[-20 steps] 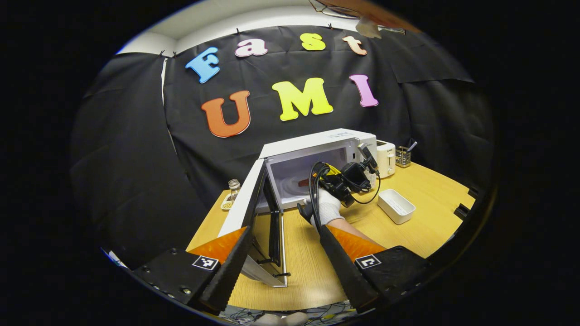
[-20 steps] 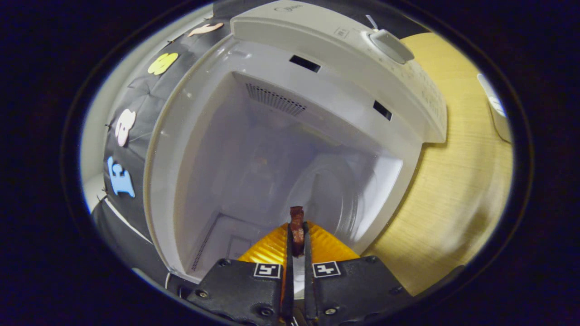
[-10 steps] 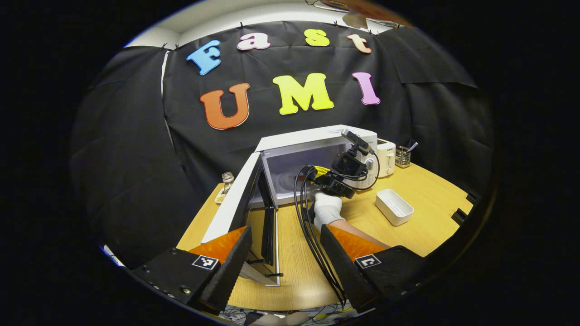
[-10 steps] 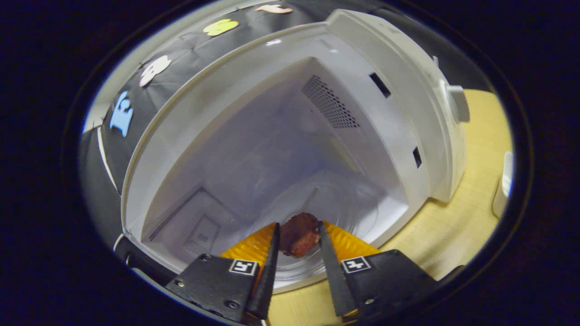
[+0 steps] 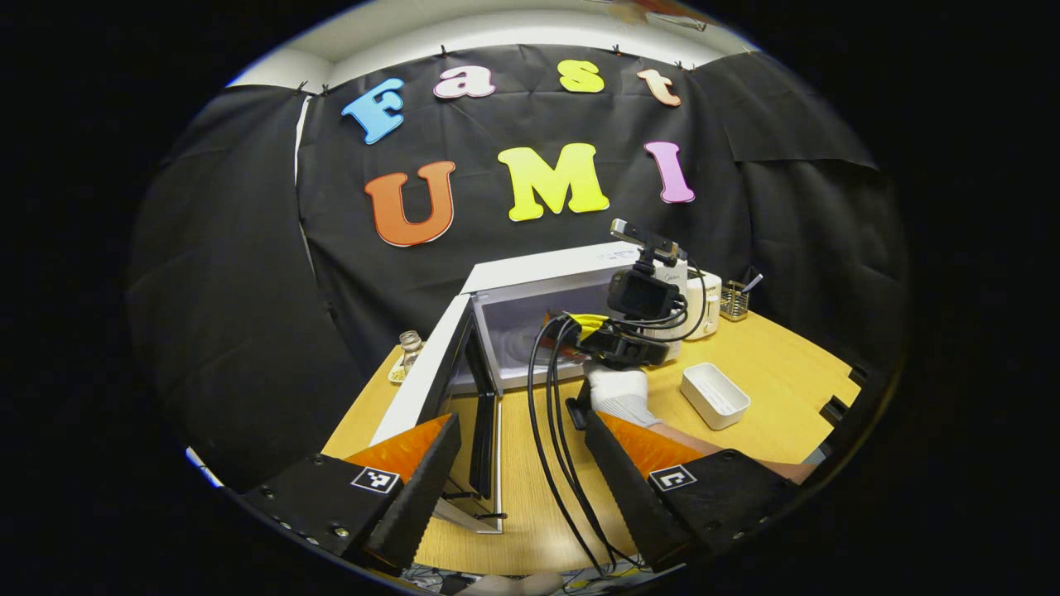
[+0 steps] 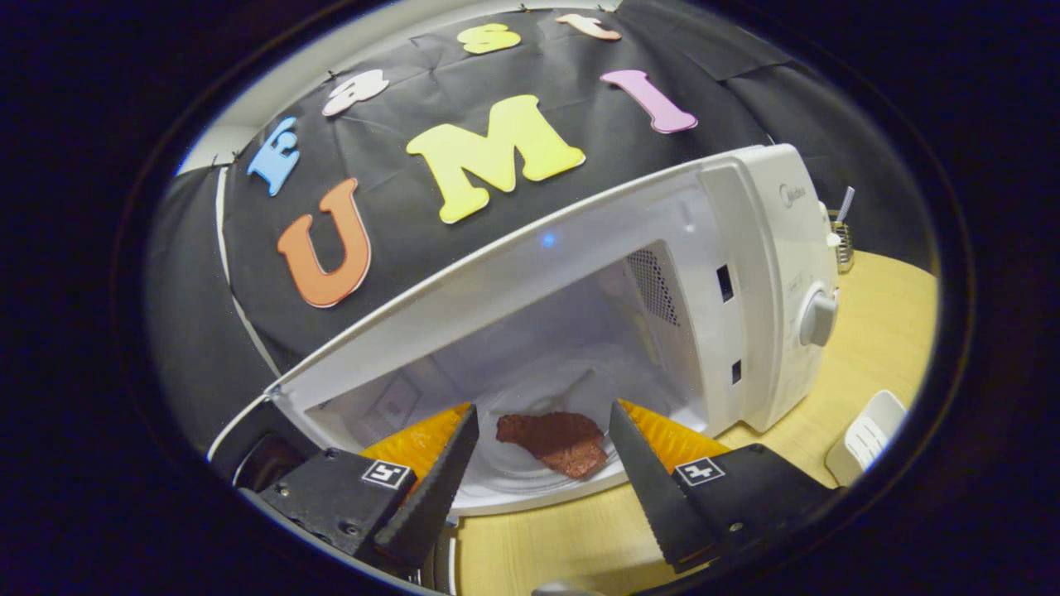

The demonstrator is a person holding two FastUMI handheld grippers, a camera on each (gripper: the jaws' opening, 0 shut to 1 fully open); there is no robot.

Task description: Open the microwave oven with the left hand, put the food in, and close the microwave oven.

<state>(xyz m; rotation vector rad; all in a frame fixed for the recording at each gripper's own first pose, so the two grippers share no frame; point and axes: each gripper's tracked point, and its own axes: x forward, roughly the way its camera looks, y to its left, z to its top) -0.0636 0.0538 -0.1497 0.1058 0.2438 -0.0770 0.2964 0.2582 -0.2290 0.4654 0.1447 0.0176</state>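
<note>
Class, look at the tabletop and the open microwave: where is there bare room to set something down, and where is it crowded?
Bare table lies right of the white tray, and in front of the microwave in the right gripper view. It is crowded before the oven mouth: the open door, cables, gloved hand and right tool. Inside, the food sits on the floor.

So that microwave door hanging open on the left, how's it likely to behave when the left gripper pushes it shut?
The microwave door looks rigid and hinged on its left edge, so it should swing rather than flex. It stands wide open with the left gripper just in front, so a push on the free edge likely closes it easily. The microwave seems bulky enough to stay put.
</note>
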